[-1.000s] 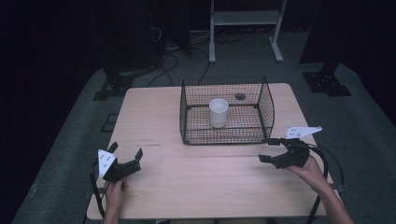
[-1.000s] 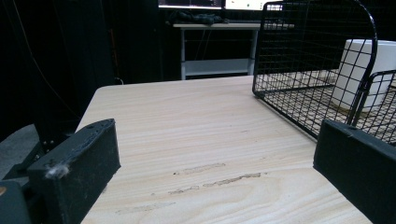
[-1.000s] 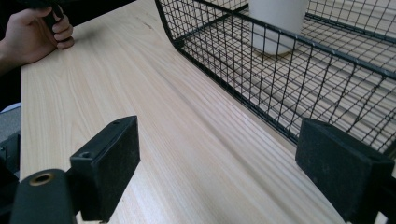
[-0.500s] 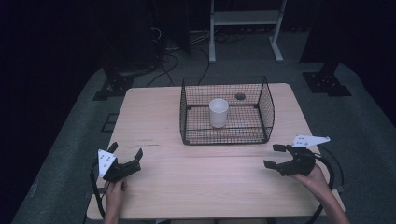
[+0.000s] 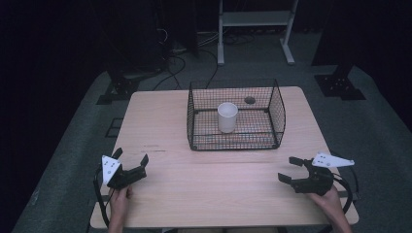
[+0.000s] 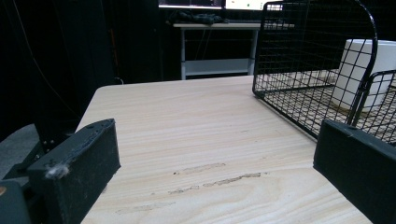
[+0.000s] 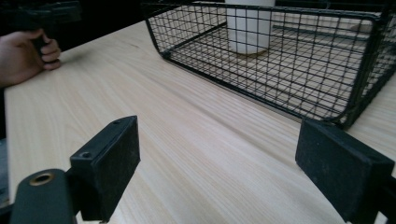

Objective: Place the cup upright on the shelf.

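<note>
A black wire basket (image 5: pixel 234 116) stands at the middle back of the wooden table (image 5: pixel 218 179). A white cup (image 5: pixel 227 117) stands upright inside it. My left gripper (image 5: pixel 131 156) rests open near the front left corner, with nothing between its jaws. My right gripper (image 5: pixel 287 169) is open near the front right corner, also holding nothing. In the left gripper view my left gripper (image 6: pixel 215 144) faces bare wood, with the basket (image 6: pixel 299 70) and cup (image 6: pixel 364 70) ahead to the right. In the right gripper view my right gripper (image 7: pixel 219 140) faces the basket (image 7: pixel 280 70) and cup (image 7: pixel 247 28).
A small dark round spot (image 5: pixel 249 100) shows on the tabletop at the basket's back. The other hand (image 7: pixel 28 51) holding its gripper shows far off in the right gripper view. Dark stands and cables (image 5: pixel 170 53) sit on the floor beyond the table.
My right gripper has drawn back from the basket toward the table's front right corner. The left gripper has stayed put.
</note>
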`<state>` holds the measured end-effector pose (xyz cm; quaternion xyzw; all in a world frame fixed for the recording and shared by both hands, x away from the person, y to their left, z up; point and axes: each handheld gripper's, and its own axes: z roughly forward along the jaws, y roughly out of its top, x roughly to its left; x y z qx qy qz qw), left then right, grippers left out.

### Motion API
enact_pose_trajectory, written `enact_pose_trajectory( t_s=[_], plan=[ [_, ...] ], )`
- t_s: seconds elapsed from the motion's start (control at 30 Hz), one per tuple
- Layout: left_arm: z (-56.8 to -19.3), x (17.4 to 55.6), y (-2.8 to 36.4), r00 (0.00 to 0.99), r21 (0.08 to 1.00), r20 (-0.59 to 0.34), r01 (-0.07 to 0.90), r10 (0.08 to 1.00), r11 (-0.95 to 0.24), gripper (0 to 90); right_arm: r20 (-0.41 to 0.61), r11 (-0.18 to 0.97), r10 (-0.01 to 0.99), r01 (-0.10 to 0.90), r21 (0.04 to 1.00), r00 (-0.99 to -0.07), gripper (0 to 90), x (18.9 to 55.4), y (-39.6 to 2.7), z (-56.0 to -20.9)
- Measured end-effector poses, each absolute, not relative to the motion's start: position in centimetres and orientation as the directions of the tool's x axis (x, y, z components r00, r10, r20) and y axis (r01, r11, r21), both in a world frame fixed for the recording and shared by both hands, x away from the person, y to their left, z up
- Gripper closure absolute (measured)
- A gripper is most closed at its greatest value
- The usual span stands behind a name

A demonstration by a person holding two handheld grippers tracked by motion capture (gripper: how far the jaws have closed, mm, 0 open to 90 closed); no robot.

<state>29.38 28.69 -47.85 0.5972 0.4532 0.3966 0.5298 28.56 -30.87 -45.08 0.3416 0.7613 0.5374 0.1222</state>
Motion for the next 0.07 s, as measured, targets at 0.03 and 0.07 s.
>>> enact_pose_trajectory(
  t_s=[0.03,0.07],
  plan=[
    [-47.85,29.39,28.69,0.274,0.992,-0.007,0.121,0.962,-0.027,0.0,0.175,0.189,0.657,0.385,0.903,-0.733,12.9,28.33,-30.8,-45.16],
    [-47.85,29.41,28.71,0.273,0.992,-0.008,0.121,0.962,-0.026,0.0,0.173,0.189,0.657,0.382,0.905,-0.734,12.8,28.16,-30.72,-45.19]
  ],
)
